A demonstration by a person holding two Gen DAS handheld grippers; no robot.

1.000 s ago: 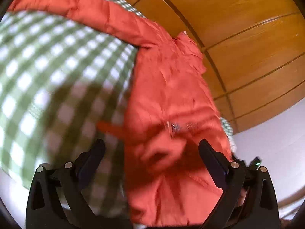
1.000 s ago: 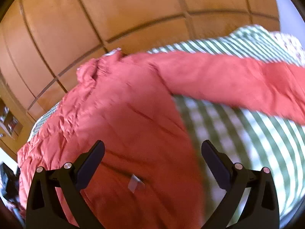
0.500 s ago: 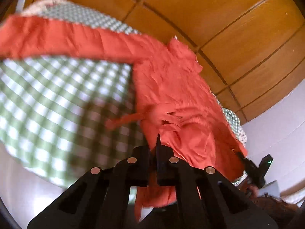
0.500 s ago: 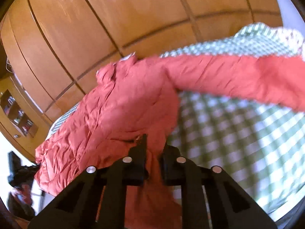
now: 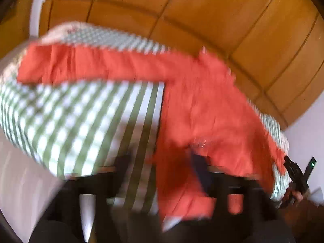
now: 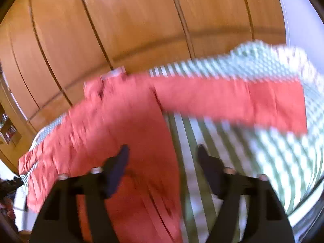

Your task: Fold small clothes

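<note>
Left wrist view shows the red garment (image 5: pixel 202 109) spread on the checked bedcover (image 5: pixel 66 117), body running toward the camera, one sleeve (image 5: pixel 91 66) stretched flat to the side. Right wrist view gives the same layout mirrored: red garment (image 6: pixel 125 125) under and left of centre, sleeve (image 6: pixel 232 99) reaching out over the checked bedcover (image 6: pixel 273 154).

Left tool (image 5: pixel 160 162): fingers spread apart, nothing pinched, near edge of the cloth lying between and over the right finger. Right tool (image 6: pixel 162 154): likewise spread, empty, left finger over red cloth, right finger over the bedcover. Heavy motion blur in both views, so exact contact with the fabric hard to judge; probably hovering just above.

Step in hand, by judgement: getting a fresh hold for the next fold, most likely bringing the outstretched sleeve in across the body. To do it well: pinch a single layer at the cuff end and near the shoulder seam, not a bunch; lift only enough to clear the bedcover; carry the sleeve straight across and lay it flat along the body's edge; smooth outward before letting go. Avoid catching the bedcover along with the garment, since both lie flush. Keep both tools level so the fold line stays straight.

Beyond the bed: wooden wall panels (image 5: pixel 222 20), and a pale wall (image 5: pixel 307 125) at the right.
</note>
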